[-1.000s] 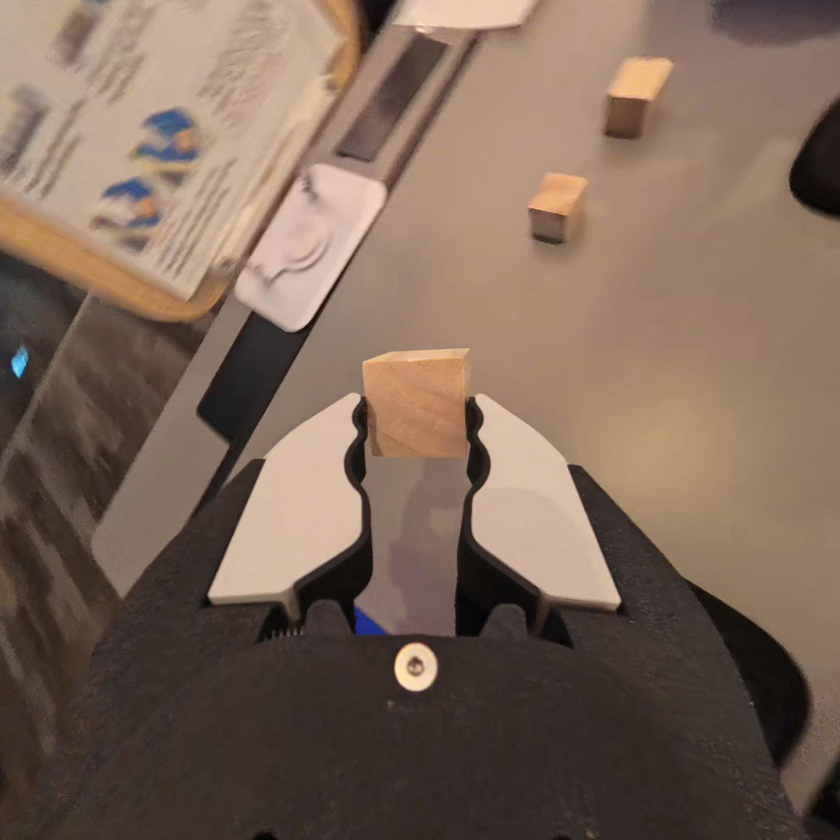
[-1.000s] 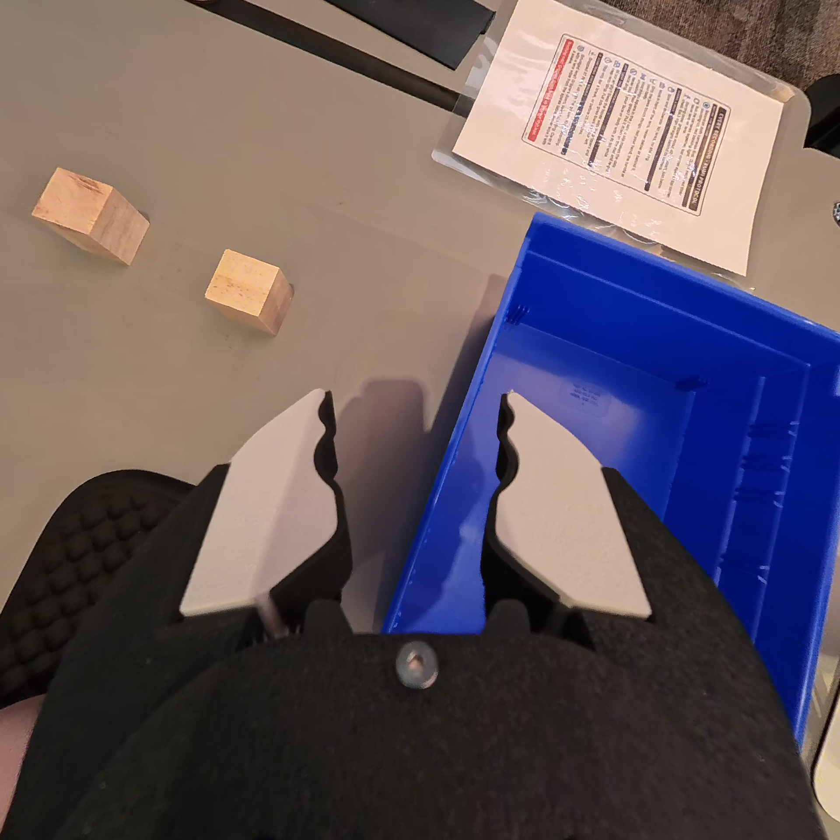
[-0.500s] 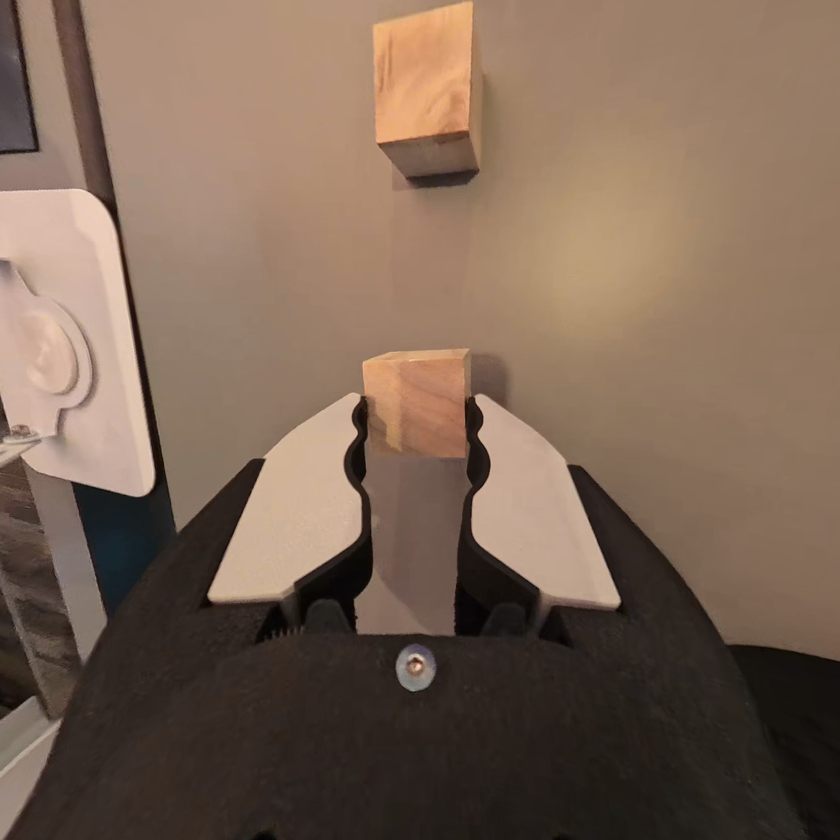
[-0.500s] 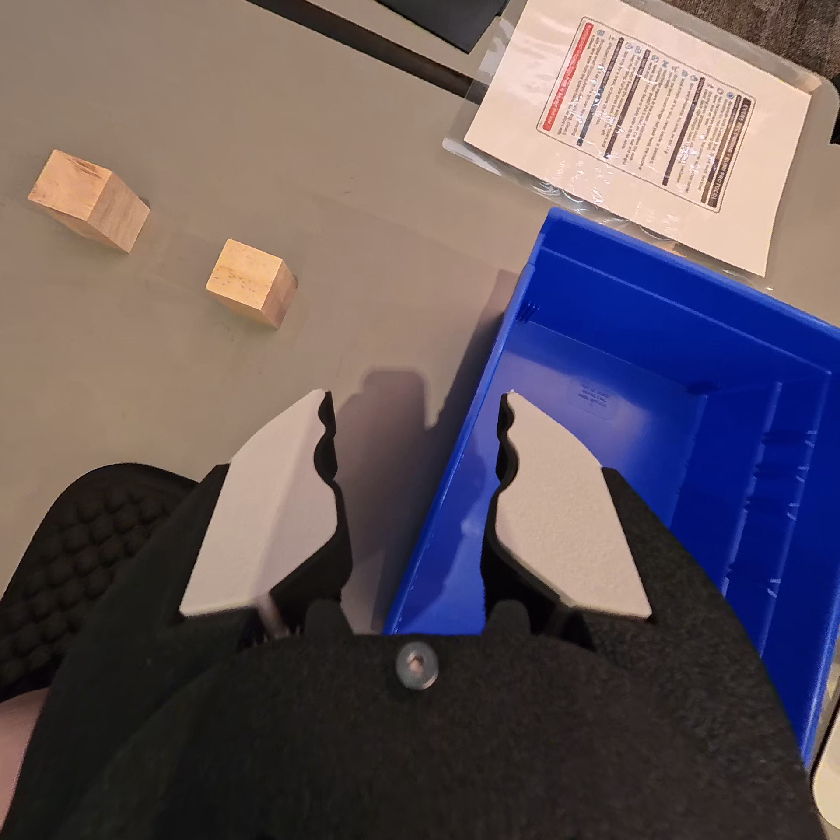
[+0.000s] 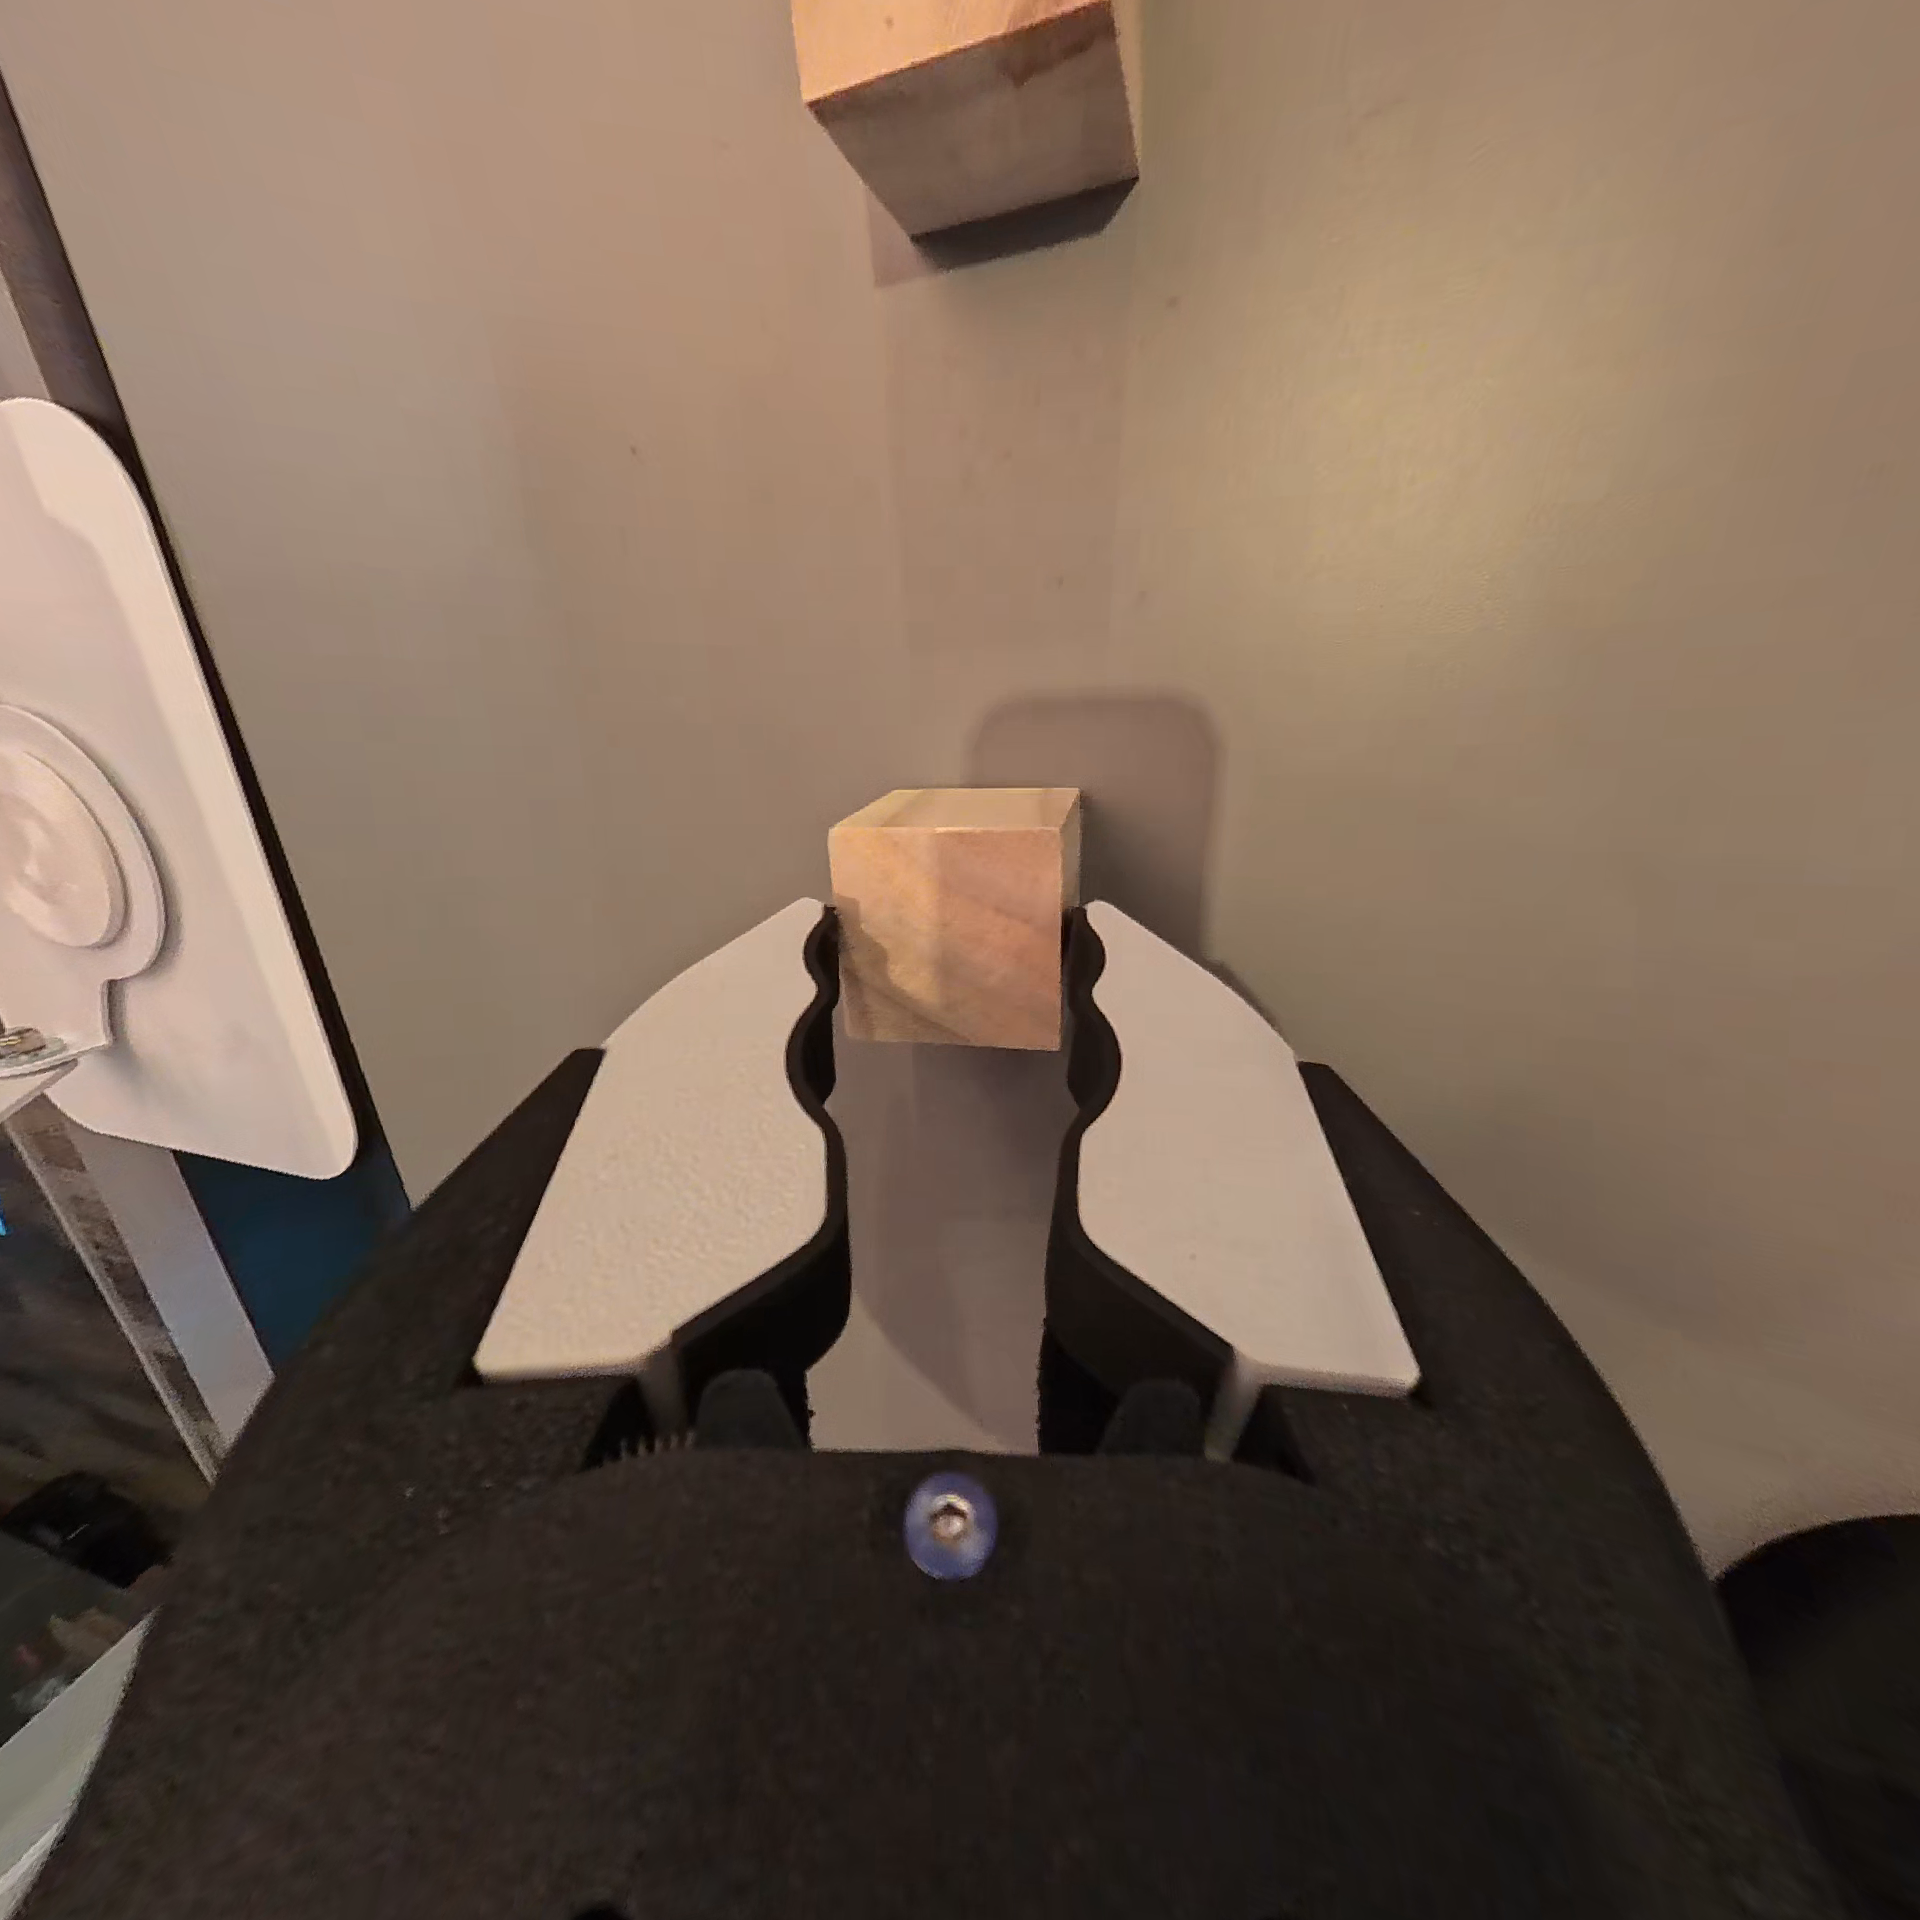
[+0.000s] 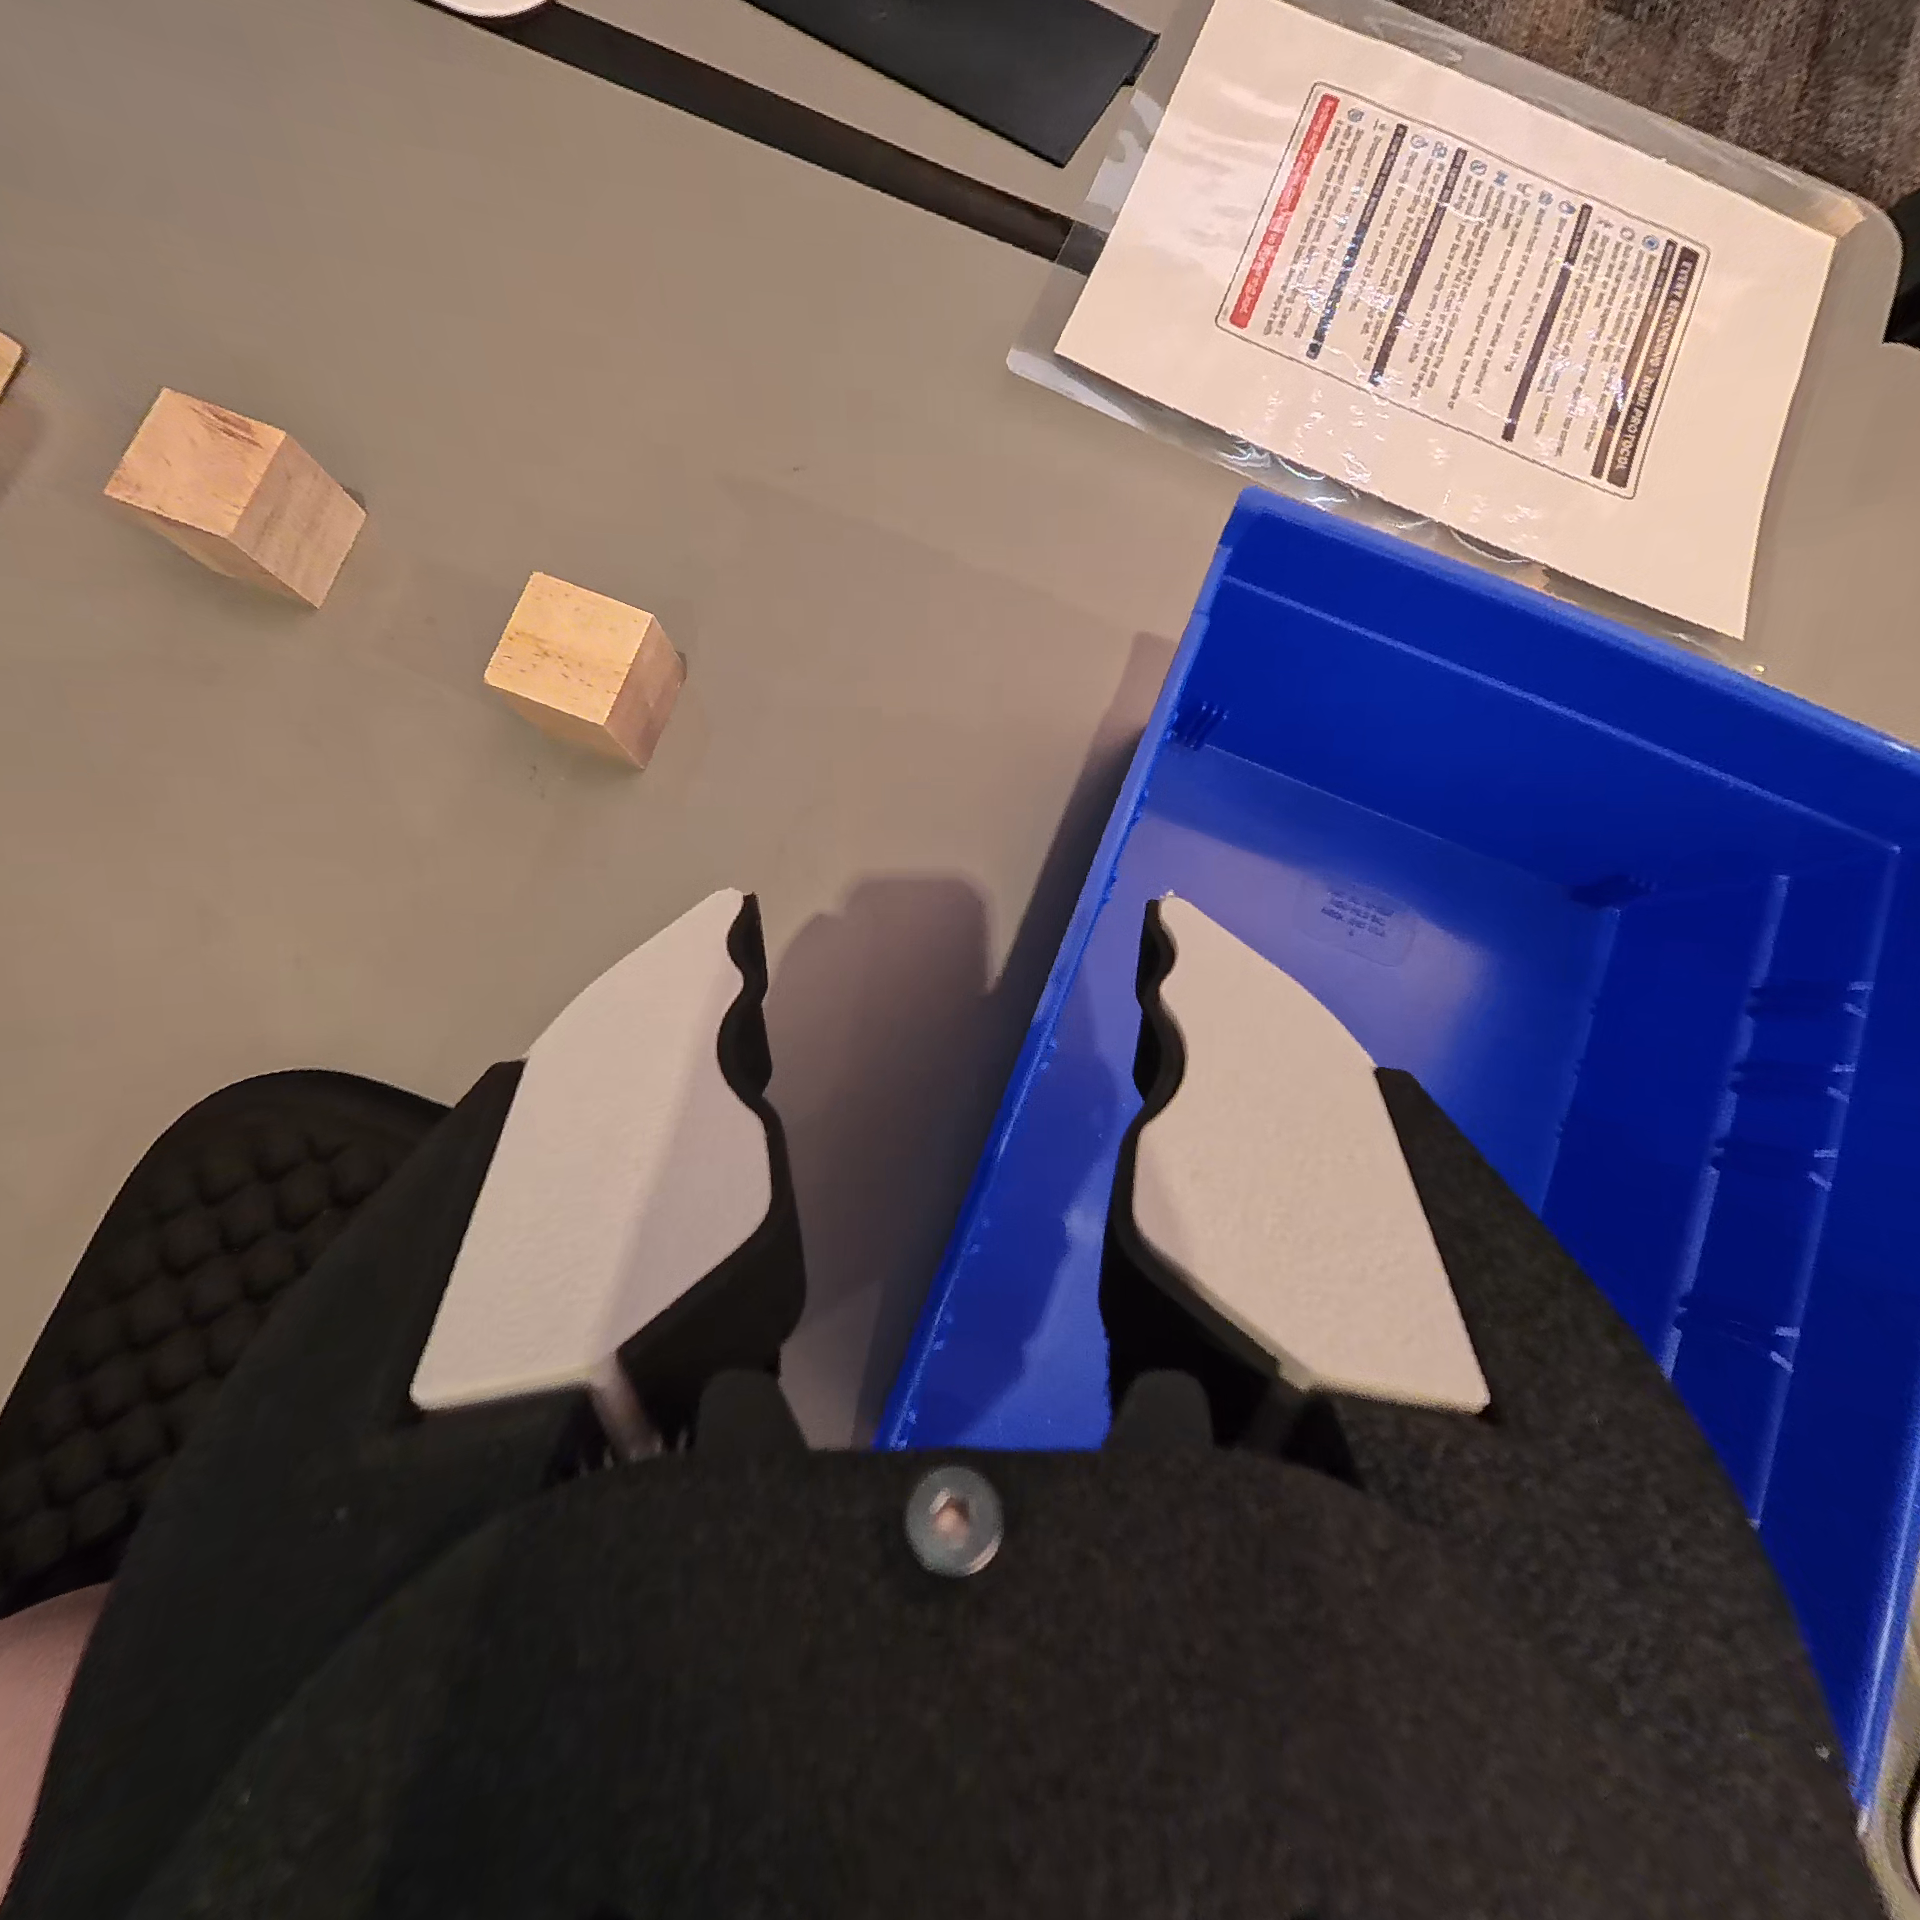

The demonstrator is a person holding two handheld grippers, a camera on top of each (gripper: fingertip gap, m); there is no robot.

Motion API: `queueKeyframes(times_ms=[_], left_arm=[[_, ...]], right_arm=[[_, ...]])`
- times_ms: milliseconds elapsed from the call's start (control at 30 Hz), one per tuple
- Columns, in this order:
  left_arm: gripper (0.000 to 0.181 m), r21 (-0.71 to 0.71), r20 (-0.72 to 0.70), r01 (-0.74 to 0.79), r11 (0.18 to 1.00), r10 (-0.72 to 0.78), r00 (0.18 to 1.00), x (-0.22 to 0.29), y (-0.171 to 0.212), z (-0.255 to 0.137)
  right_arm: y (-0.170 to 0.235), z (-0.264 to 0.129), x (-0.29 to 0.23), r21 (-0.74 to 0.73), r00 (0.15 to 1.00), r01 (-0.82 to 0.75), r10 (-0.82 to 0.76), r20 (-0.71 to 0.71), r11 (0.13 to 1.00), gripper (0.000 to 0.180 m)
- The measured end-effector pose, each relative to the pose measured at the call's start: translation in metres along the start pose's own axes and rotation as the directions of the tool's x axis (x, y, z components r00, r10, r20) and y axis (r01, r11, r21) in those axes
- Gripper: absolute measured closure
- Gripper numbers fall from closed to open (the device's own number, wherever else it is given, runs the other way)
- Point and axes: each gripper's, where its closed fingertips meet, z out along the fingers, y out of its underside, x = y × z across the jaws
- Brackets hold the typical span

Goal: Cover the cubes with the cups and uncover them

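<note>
Here: left gripper [image 5: 954, 914] clamped on wooden cube [image 5: 951, 925]; right gripper [image 6: 948, 909] spread, empty, over blue bin [image 6: 1538, 665]; laminated printed sheet [image 6: 1455, 301] beyond.

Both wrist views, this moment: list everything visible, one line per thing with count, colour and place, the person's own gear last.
held cube: one, light wood, clamped between the left gripper's fingertips above the table.
cubes on the table: at least three, light wood; two in a row left of the bin, a sliver of another at the right view's left edge; one ahead of the held cube.
table: one, grey.
bin: one, blue, empty as far as it shows, on the table's right.
printed sheet: one, white, in clear plastic, beyond the bin.
white plate: one, at the table's left edge.
left gripper: black with grey fingers, shut on the held cube.
right gripper: same colours, open, over the bin's near-left wall.
</note>
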Motion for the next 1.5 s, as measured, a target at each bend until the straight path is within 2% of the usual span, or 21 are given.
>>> queueKeyframes(times_ms=[100, 200, 300, 367, 467, 567, 700, 767, 833, 900, 1000, 1100, 1300, 1367, 1500], left_arm=[[0.126, 0.024, 0.020, 0.033, 0.999, -0.034, 0.999, -0.002, -0.001, -0.003], [0.120, 0.115, 0.035, 0.105, 0.988, -0.109, 0.993, -0.004, -0.010, -0.028], [0.122, 0.261, 0.157, 0.162, 0.952, -0.207, 0.966, -0.015, -0.016, -0.085], [0.122, 0.330, 0.266, 0.217, 0.919, -0.311, 0.912, -0.021, -0.003, -0.134], [0.114, 0.369, 0.391, 0.407, 0.835, -0.537, 0.748, -0.014, 0.056, -0.203], [0.119, 0.389, 0.377, 0.646, 0.657, -0.753, 0.539, 0.022, 0.134, -0.246], [0.126, 0.355, 0.480, 0.840, 0.411, -0.851, 0.213, 0.068, 0.252, -0.266], [0.126, 0.307, 0.391, 0.915, 0.262, -0.911, 0.130, 0.094, 0.281, -0.243], [0.127, 0.256, 0.290, 0.950, 0.179, -0.952, 0.101, 0.109, 0.294, -0.217], [0.120, 0.234, 0.286, 0.959, 0.159, -0.954, 0.088, 0.113, 0.311, -0.197], [0.108, 0.137, 0.304, 0.977, 0.161, -0.946, 0.113, 0.124, 0.328, -0.170], [0.104, 0.053, 0.347, 0.982, 0.183, -0.925, 0.153, 0.130, 0.340, -0.150], [0.106, -0.079, 0.361, 0.977, 0.196, -0.908, 0.212, 0.137, 0.348, -0.126], [0.105, -0.078, 0.358, 0.979, 0.189, -0.911, 0.204, 0.133, 0.349, -0.123], [0.115, -0.122, 0.300, 0.981, 0.150, -0.937, 0.180, 0.134, 0.346, -0.116]], right_arm=[[0.001, 0.001, 0.000, -0.003, 1.000, -0.002, 0.002, 0.003, 1.000, 0.111], [0.002, 0.001, -0.001, -0.008, 1.000, 0.003, -0.003, 0.005, 1.000, 0.111], [0.002, 0.001, 0.000, -0.008, 1.000, 0.003, -0.003, 0.005, 1.000, 0.111], [0.002, 0.001, 0.000, -0.008, 1.000, 0.001, -0.001, 0.006, 1.000, 0.111], [0.000, 0.002, -0.002, -0.004, 1.000, 0.008, -0.008, 0.015, 1.000, 0.111], [-0.004, 0.003, -0.007, 0.007, 0.999, 0.023, -0.023, 0.030, 1.000, 0.111], [-0.012, 0.004, -0.016, 0.028, 0.997, 0.053, -0.054, 0.060, 0.998, 0.111], [-0.012, 0.005, -0.017, 0.004, 0.997, 0.061, -0.061, 0.045, 0.998, 0.111], [-0.011, 0.005, -0.020, -0.004, 0.996, 0.077, -0.077, 0.050, 0.997, 0.111], [-0.012, 0.004, -0.024, 0.006, 0.994, 0.089, -0.089, 0.064, 0.996, 0.111], [-0.008, 0.003, -0.023, -0.010, 0.995, 0.085, -0.084, 0.055, 0.996, 0.111], [-0.005, 0.002, -0.021, -0.017, 0.995, 0.082, -0.081, 0.053, 0.997, 0.111], [-0.003, 0.004, -0.019, -0.031, 0.996, 0.068, -0.066, 0.055, 0.997, 0.111], [-0.004, 0.005, -0.020, -0.034, 0.995, 0.078, -0.076, 0.056, 0.996, 0.111], [-0.006, 0.006, -0.024, -0.032, 0.994, 0.091, -0.089, 0.064, 0.995, 0.111]])
